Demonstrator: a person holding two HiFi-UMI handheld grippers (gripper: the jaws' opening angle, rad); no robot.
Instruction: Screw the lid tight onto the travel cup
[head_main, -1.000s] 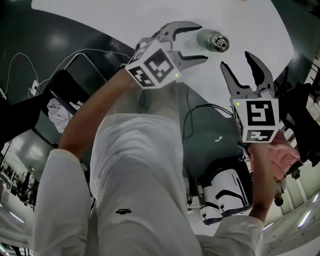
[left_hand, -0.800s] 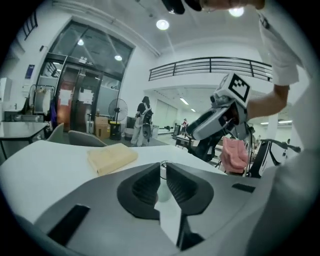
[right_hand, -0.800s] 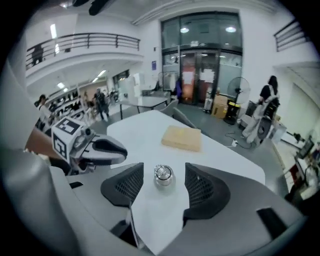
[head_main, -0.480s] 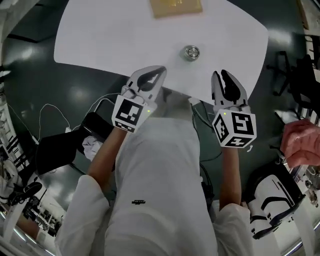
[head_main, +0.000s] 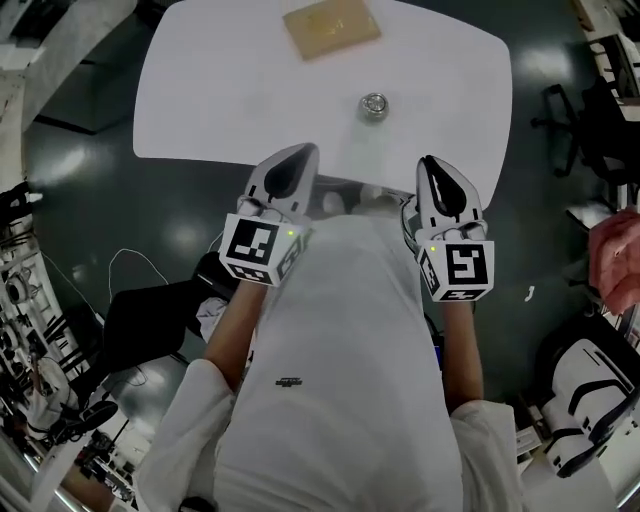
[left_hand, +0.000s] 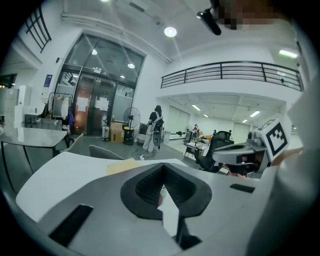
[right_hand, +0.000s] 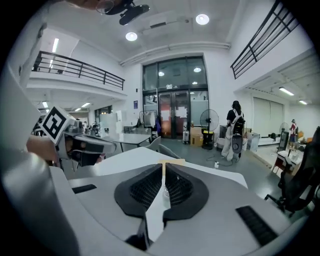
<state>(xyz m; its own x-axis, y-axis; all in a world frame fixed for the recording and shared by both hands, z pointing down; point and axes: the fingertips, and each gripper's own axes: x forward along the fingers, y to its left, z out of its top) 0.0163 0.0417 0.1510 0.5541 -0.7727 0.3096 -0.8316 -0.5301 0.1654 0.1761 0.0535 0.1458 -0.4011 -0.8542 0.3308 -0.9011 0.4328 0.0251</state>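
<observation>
Across the top of the head view, white desk (head_main: 200, 110) on a dark glossy floor (head_main: 90, 200). Below it, a person's white shirt (head_main: 340, 330) with a tiny dark print (head_main: 288, 382) mid-chest, too small to read.

Over the desk's near edge, left gripper (head_main: 300, 156) and right gripper (head_main: 433, 166), side by side and both pointing towards the desk. Behind each, a cube with black-and-white square marker patterns: left cube (head_main: 258, 250), right cube (head_main: 462, 268).

Left fingers (left_hand: 145, 190) clenched, pads meeting, nothing between them. Right fingers (right_hand: 142, 192) likewise clenched and empty, having just been closing.

At the desk's far edge, flat tan board (head_main: 332, 28). Between board and grippers, alone on the bare desk, travel cup (head_main: 374, 105), well apart from both grippers. Seen from above as a small round metal top. Any print on it too small to tell, and no telling how the lid sits.

Against a second ago: then both pairs of fingers spread wide, the left pair just beside the cup, the right pair near it. Now drawn back clear of the cup and shut.

Against half a second ago: cup and board in the same places on the desk. Right fingers then a little apart, now closed.
</observation>
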